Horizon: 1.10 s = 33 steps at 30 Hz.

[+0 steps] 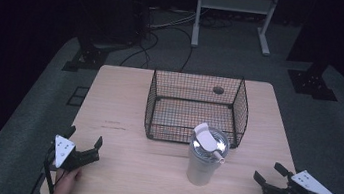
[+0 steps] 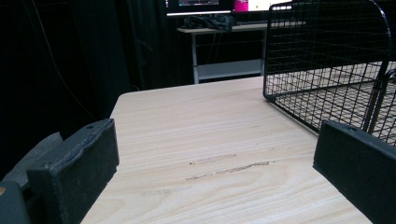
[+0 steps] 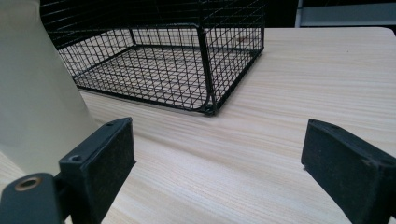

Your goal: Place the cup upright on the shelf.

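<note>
while the wire basket (image 1: 197,108) sits at the middle of the wooden table (image 1: 123,106), we see the left gripper (image 1: 84,142) low to the basket's left near the table's front edge, its jaws spread wide with nothing between them. just in front of the basket stands a pale tumbler (image 1: 205,156) with a clear lid and white flip spout, close against the basket's front wall. to the basket's right and nearer us, the right gripper (image 1: 270,173) rests with jaws likewise parted and empty.
</note>
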Motion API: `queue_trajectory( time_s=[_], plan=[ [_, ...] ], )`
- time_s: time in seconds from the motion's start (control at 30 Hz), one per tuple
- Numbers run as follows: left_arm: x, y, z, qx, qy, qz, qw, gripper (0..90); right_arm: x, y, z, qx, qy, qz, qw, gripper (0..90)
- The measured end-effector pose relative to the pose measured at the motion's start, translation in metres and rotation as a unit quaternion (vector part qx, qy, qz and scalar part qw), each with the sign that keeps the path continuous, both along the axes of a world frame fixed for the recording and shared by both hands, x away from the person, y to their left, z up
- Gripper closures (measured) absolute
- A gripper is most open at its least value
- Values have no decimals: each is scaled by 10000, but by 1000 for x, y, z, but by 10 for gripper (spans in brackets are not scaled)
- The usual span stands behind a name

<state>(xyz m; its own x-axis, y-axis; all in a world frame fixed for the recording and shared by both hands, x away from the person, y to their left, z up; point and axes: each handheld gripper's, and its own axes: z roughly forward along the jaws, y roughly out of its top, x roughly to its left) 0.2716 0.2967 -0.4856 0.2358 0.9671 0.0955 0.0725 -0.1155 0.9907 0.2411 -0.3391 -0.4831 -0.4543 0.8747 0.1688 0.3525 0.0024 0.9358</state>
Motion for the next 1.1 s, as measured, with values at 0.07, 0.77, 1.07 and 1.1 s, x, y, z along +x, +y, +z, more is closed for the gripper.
queue_trajectory(
  time_s=[0.07, 0.77, 1.07, 1.1],
  plan=[
    [0, 0, 0, 13, -2, 6, 10000, 0, -1, -1, 2, -20, -17, 5, 10000, 89],
    [0, 0, 0, 17, -15, -16, 10000, 0, -3, 3, 23, -333, -104, 265, 9990, 90],
    [0, 2, 0, -46, 0, -13, 10000, 0, -3, 23, 37, -573, -134, 644, 9962, 90],
    [0, 2, 0, -53, -5, -9, 10000, 0, -3, 25, 38, -590, -130, 668, 9959, 90]
  ],
)
